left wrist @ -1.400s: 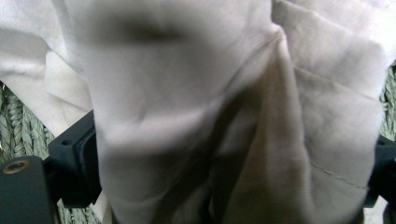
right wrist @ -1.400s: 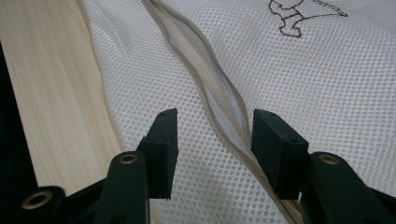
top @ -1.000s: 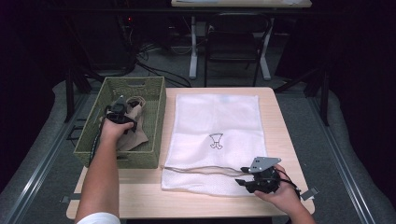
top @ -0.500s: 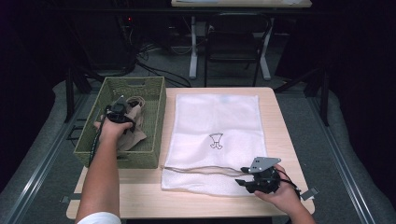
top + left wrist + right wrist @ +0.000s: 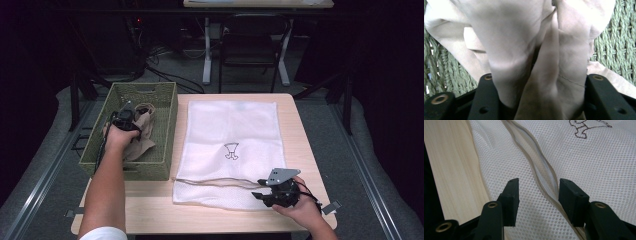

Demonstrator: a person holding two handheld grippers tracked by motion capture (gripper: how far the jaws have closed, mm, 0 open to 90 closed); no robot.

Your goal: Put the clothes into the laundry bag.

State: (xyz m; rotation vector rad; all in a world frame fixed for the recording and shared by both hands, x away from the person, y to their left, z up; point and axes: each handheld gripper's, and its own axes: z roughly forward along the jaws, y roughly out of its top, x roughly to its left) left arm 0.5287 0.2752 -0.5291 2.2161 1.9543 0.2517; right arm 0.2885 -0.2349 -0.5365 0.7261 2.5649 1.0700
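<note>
My left gripper [image 5: 125, 119] reaches down into a green woven basket [image 5: 169, 131] at the table's left. Its jaws have just been closing, and a bunched beige cloth [image 5: 509, 37] now sits between them and touches both, so my left gripper [image 5: 540, 77] is shut on the cloth. A white mesh bag [image 5: 232, 125] with a small printed figure lies flat in the middle of the table. My right gripper [image 5: 260, 189] rests open at the bag's near edge. In the right gripper view my right gripper [image 5: 539, 186] straddles the bag's zipper [image 5: 541, 172] over the mesh [image 5: 586, 157].
The basket's woven wall [image 5: 614, 45] shows behind the cloth. Bare wooden table [image 5: 150, 210] runs along the front edge and beside the bag [image 5: 451, 165]. Beyond the table stand a chair, desk legs and cables on a dark floor.
</note>
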